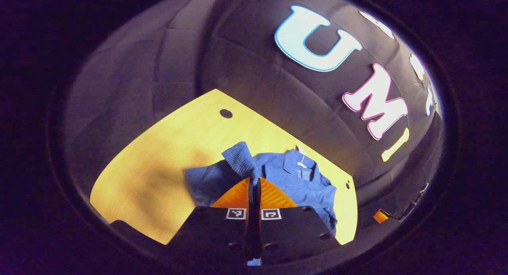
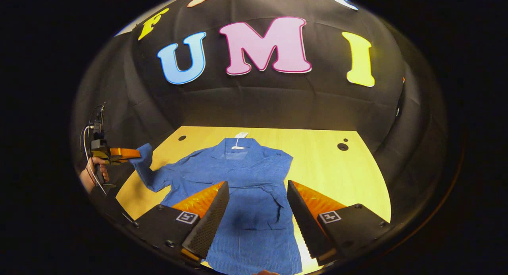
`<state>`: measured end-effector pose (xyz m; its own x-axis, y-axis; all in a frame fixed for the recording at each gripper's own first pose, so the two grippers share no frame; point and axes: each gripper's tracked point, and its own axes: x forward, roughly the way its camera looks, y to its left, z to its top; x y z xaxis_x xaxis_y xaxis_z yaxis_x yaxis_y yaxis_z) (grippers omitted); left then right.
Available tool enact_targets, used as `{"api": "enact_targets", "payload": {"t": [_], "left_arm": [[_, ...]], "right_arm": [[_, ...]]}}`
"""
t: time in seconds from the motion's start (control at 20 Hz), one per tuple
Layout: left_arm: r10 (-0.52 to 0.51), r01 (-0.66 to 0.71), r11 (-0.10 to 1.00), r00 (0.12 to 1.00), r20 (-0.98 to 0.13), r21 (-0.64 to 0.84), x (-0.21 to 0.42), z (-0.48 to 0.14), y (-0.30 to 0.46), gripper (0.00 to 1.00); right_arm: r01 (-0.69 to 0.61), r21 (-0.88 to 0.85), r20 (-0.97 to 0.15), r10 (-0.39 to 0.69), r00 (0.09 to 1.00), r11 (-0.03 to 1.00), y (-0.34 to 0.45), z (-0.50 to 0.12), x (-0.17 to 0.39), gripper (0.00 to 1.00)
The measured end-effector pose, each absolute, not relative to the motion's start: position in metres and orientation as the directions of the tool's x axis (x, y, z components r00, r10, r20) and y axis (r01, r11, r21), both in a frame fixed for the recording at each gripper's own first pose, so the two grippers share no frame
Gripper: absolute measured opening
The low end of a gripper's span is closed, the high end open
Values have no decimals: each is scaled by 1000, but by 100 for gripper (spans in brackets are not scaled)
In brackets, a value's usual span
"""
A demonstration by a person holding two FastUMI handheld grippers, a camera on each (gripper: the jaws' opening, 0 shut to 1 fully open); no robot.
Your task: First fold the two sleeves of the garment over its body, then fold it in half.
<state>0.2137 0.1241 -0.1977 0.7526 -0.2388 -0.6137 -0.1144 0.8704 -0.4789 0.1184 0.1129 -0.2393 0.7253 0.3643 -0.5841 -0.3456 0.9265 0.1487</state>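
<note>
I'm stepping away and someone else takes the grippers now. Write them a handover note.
Left gripper: shut on the cuff of the sleeve, lifted off the table at the garment's side.
Right gripper: open, hovering above the lower body of the blue garment, holding nothing.
Garment lies flat, collar toward the far wall. The other sleeve appears already folded over the body.
Left to do: lay the held sleeve across the body, release, then fold the garment in half.
</note>
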Motion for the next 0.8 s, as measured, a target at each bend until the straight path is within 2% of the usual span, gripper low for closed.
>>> {"api": "enact_targets", "payload": {"t": [0.55,0.8], "left_arm": [[-509,233,853,568,-647,-466,304,-219,-112,0],[-575,296,817,487,-658,-495,319,-243,-189,0]], "right_arm": [[-129,170,-622,208,755,977,12,-244,88,94],[-39,164,-653,138,745,986,-25,-255,74,94]]}}
